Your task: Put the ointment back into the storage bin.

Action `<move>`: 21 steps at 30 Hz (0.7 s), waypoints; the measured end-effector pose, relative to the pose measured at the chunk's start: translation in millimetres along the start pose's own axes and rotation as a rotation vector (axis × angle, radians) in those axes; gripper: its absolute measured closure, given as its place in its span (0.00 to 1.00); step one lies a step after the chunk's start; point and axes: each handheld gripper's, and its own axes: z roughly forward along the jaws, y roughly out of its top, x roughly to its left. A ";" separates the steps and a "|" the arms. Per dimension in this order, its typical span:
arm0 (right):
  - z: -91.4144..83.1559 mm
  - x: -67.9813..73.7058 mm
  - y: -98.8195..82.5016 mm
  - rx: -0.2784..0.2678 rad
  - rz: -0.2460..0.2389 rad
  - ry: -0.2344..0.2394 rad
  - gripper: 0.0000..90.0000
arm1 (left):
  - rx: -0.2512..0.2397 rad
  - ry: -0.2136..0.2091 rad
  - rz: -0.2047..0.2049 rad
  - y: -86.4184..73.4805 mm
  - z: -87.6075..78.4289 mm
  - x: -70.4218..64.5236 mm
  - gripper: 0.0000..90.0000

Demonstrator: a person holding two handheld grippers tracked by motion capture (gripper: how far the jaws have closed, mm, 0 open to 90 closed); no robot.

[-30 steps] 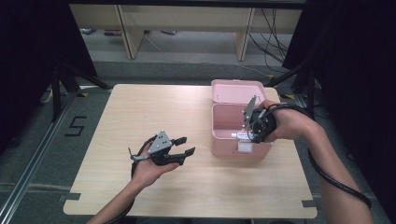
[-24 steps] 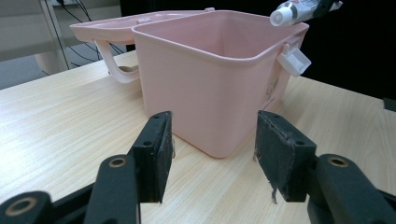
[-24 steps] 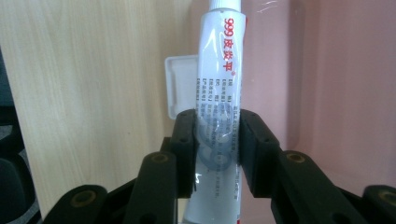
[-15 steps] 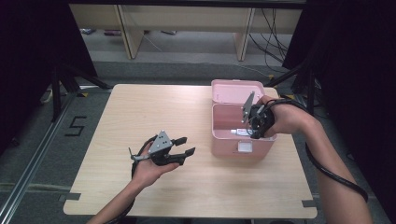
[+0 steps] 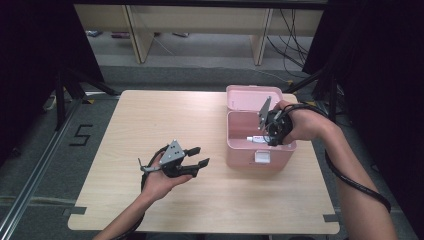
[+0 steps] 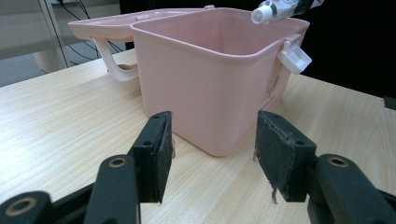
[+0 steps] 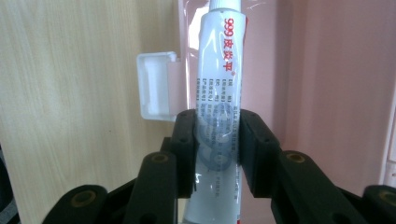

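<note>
A pink plastic box (image 5: pixel 245 156) stands open on the table's right half, its lid (image 5: pixel 252 96) folded back. My right gripper (image 5: pixel 272 134) hovers over the box's front right, shut on a white tube with red print (image 7: pixel 219 70) that points down into it. The tube's capped end (image 6: pixel 280 8) hangs above the box rim (image 6: pixel 210 42) in the left gripper view. My left gripper (image 5: pixel 201 155) rests low over the table to the left of the box. Its jaws stand open with nothing between them (image 6: pixel 212 154), aimed at the box's near corner.
A white latch (image 7: pixel 156 86) hangs on the box's front wall, right beside the tube. Bare wooden tabletop (image 5: pixel 150 125) stretches left of and in front of the box. Beyond the table's far edge stand shelves and cables on the floor.
My right gripper with the tube has shifted slightly back over the box opening. The left gripper has not moved.
</note>
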 end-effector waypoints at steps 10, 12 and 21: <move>5.4 -6.9 -2.8 -0.011 -0.037 -0.002 0.78 | -0.008 -0.009 -0.002 -0.1 1.5 -0.3 0.51; 6.2 -6.3 -2.3 0.004 -0.026 0.003 0.78 | -0.008 -0.010 -0.001 -0.2 1.7 -0.1 0.51; 11.2 -9.9 -4.8 -0.004 -0.025 0.003 0.78 | 0.000 -0.001 -0.002 0.1 0.9 -0.2 0.51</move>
